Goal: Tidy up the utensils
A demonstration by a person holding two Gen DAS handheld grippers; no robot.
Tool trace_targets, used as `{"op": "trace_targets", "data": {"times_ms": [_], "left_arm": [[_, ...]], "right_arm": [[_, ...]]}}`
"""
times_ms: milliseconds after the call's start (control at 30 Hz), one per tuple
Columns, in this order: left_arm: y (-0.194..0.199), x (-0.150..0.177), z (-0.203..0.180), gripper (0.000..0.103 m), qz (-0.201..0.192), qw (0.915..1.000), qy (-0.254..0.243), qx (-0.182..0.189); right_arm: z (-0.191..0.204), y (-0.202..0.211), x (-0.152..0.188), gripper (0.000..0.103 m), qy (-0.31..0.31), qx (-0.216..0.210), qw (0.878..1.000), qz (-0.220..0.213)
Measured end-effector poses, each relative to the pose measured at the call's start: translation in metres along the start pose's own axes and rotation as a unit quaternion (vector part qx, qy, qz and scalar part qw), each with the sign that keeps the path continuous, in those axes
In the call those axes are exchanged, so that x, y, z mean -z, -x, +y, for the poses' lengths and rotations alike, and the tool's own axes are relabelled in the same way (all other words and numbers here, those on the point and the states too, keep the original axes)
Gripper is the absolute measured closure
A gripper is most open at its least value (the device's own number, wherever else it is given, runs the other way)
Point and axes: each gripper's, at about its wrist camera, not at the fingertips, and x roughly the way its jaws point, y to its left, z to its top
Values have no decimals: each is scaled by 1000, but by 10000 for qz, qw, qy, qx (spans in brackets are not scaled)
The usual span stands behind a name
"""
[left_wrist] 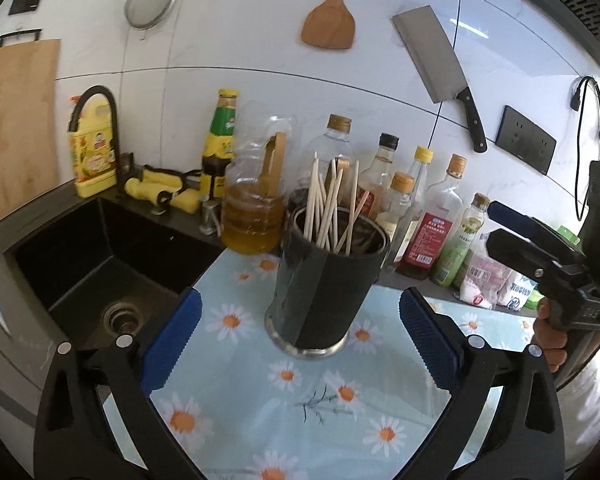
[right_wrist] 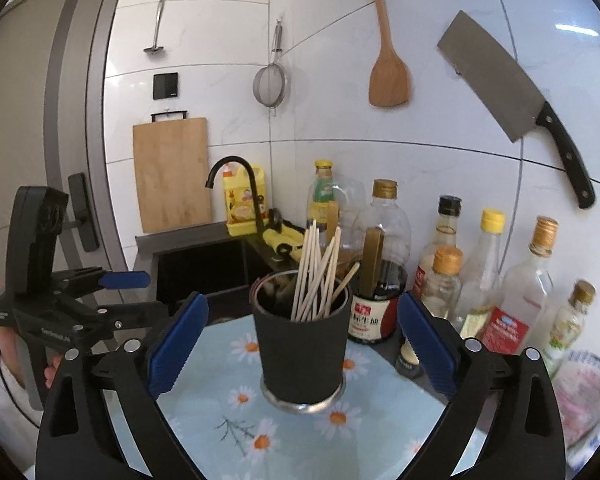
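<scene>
1. Task object: a black utensil holder [left_wrist: 327, 280] stands upright at centre frame in both views, on a daisy-print mat [left_wrist: 236, 380]. It is tilted only by lens distortion, as far as can be judged.
2. Contents: a bundle of pale chopsticks [left_wrist: 330, 204] stands in the holder, fanned loosely and leaning against its rim. Other items inside are too dark to identify.
3. Progress, as a judgement: the chopsticks appear already stowed. No loose utensil is visible on the mat or the counter, so little seems left beyond perhaps straightening the bundle.
4. Left gripper [left_wrist: 300, 344]: fingers spread wide, empty, flanking the holder at lower centre of its own view without touching it. In the right wrist view it sits at the left edge, level, held in a hand [right_wrist: 4, 320].
5. Right gripper [right_wrist: 302, 344]: fingers likewise spread wide, nothing between the pads, aimed straight at the holder and apart from it.
6. Surroundings: sink [left_wrist: 100, 280] at left, condiment bottles [right_wrist: 476, 276] behind and right of the holder, cleaver [right_wrist: 512, 100] and wooden spatula [right_wrist: 388, 76] hanging on the wall in the upper frame.
</scene>
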Motion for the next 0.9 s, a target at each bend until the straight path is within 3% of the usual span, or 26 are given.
{"op": "trace_targets", "data": {"times_ms": [167,467,767,900], "left_arm": [[11,19,-3,6,257,9996,65,104],[30,59,-22,6,500,9985,-132,-171],[48,94,-28,6,768,9963,379,78],[60,111,-40,6,788,9961,323,-245]], "right_arm": [[13,18,17,8,-131,125,9997,170],[25,56,58,8,-527,690,9955,375],[36,95,98,8,-747,1081,9887,722],[39,107,114,8,-836,1161,9855,916]]}}
